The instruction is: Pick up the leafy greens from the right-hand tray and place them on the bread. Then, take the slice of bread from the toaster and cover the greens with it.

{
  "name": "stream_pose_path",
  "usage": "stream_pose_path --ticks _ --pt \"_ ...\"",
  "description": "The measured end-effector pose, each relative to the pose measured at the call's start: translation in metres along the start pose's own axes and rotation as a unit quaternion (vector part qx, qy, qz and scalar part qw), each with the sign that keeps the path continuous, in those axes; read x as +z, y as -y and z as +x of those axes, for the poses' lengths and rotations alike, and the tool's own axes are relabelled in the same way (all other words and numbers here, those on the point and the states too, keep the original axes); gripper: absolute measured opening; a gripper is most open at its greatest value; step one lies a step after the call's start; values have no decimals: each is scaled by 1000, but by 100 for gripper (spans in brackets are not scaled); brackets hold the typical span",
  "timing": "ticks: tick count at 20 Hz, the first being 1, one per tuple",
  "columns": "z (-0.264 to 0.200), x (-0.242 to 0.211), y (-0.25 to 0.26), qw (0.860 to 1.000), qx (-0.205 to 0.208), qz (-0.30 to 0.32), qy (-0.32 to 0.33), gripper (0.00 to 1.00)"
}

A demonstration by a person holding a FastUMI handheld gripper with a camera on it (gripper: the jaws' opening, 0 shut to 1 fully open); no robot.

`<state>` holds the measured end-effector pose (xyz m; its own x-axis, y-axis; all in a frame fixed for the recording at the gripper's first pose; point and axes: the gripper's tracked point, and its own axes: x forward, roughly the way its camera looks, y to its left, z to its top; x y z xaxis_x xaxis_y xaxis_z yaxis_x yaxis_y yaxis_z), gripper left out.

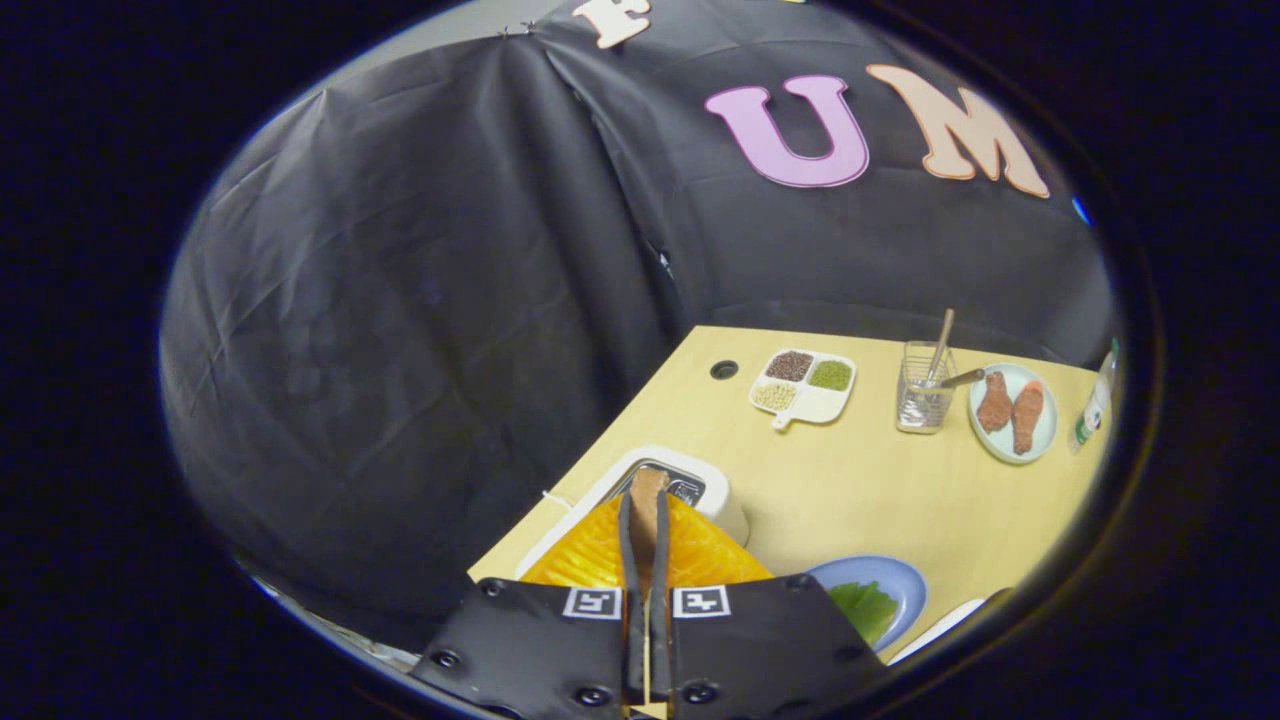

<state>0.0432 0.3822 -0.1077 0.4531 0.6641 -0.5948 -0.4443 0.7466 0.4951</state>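
My gripper (645, 510) is shut on a brown slice of bread (649, 487), which stands on edge between the two fingers and pokes out past their tips. The white toaster (715, 495) lies right behind the slice, its dark slot (685, 488) partly showing. I cannot tell whether the slice's lower end is still inside the slot. To the right of the fingers a blue plate (905, 580) holds the leafy greens (866, 608); what lies under them is hidden.
On the wooden table (850, 480) beyond stand a divided white dish of beans (803, 385), a glass cup with utensils (925, 395), a plate with two drumsticks (1012, 410) and a bottle (1093, 408). A white tray edge (940, 625) shows beside the blue plate.
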Motion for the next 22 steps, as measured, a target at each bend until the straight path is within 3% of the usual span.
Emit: stream_pose_path --ticks 8,14,22 --pt "-35 -11 34 1000 -12 -3 11 5" --pt "-44 -48 87 999 -43 30 -9 5" --pt "-47 -87 136 994 -43 95 -8 5"
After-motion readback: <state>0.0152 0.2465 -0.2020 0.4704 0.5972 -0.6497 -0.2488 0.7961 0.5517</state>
